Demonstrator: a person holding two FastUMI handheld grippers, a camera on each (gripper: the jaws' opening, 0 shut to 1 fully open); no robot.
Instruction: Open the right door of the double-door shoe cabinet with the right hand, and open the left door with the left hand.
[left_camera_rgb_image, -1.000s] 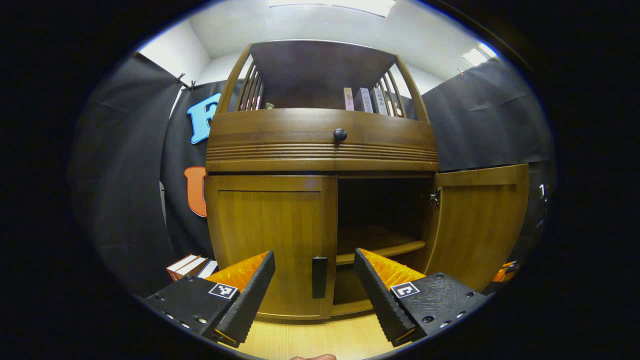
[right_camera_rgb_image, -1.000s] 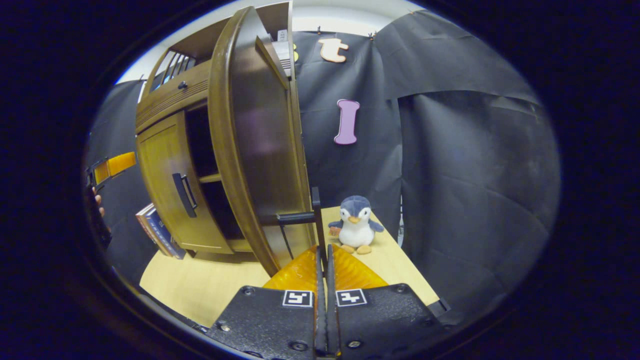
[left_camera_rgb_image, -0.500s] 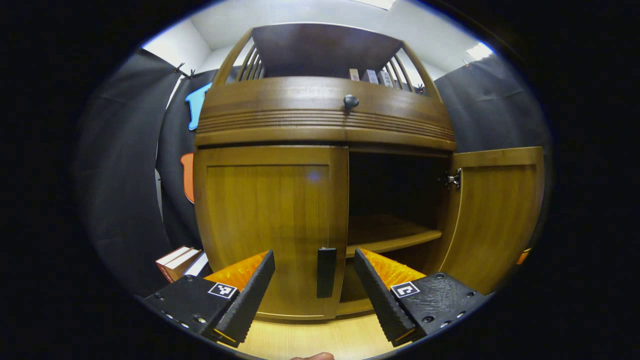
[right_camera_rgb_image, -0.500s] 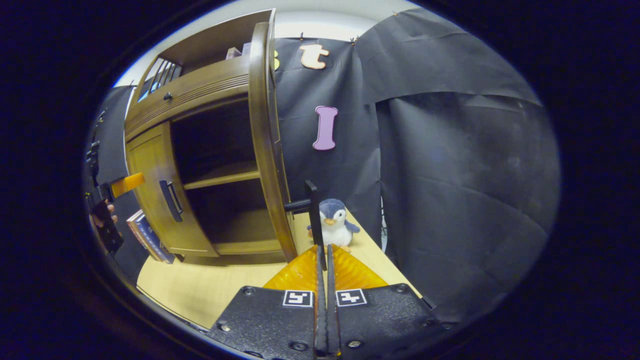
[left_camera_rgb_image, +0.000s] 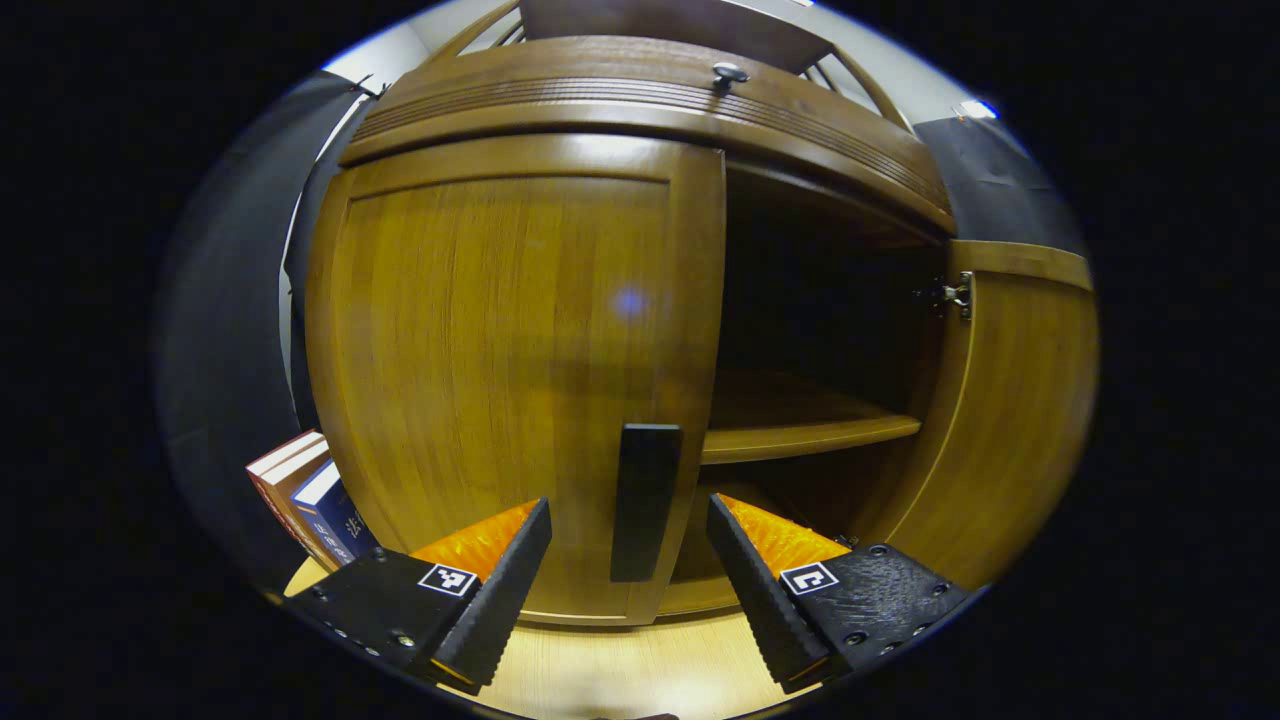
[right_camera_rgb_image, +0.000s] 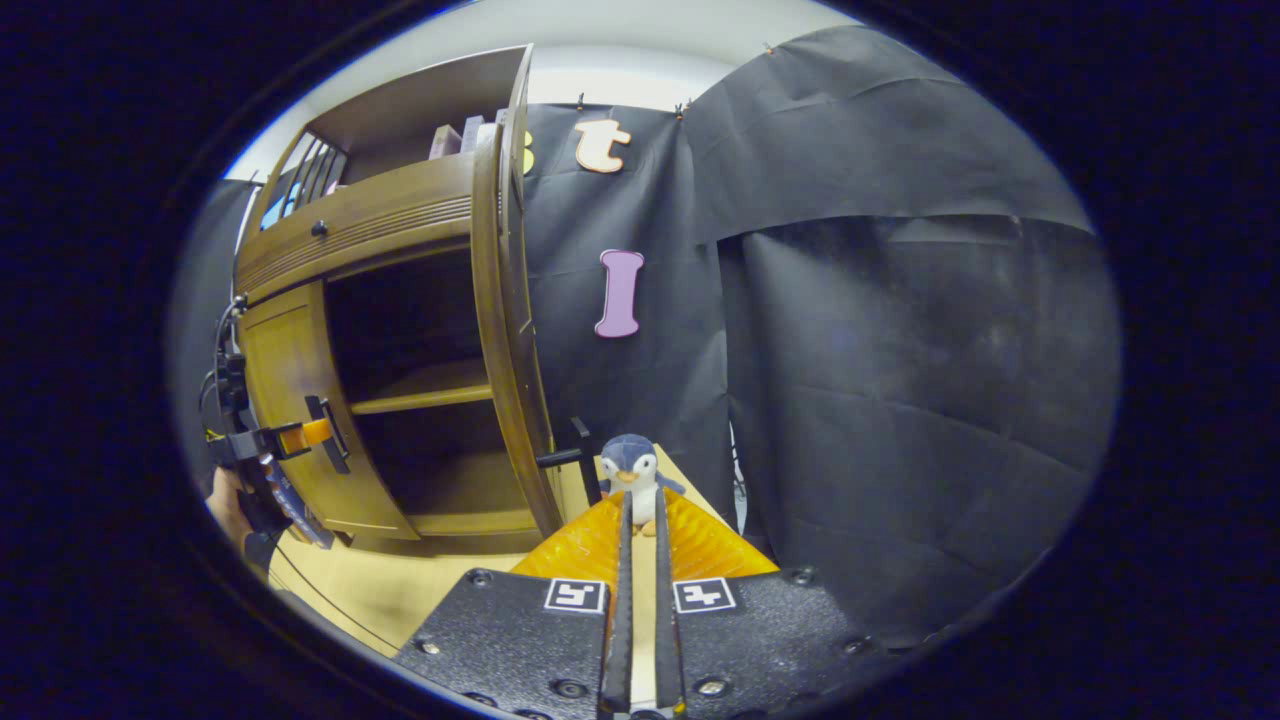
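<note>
In the left gripper view the wooden shoe cabinet is very close. Its left door is closed, with a black handle near its right edge. My left gripper is open, one finger on each side of that handle and not touching it. The right door stands swung wide open, baring a dark inside with a shelf. In the right gripper view that open door is edge-on, its handle free. My right gripper is drawn back from it, open by a narrow gap, holding nothing.
A plush penguin stands on the light wooden table just past the right gripper's tips. Books lean beside the cabinet's left side. A drawer with a knob runs above the doors. Black cloth walls surround the booth.
The left gripper has moved in close until the left door's handle sits between its open fingers. The right gripper has let go of the right door's handle and pulled back.
</note>
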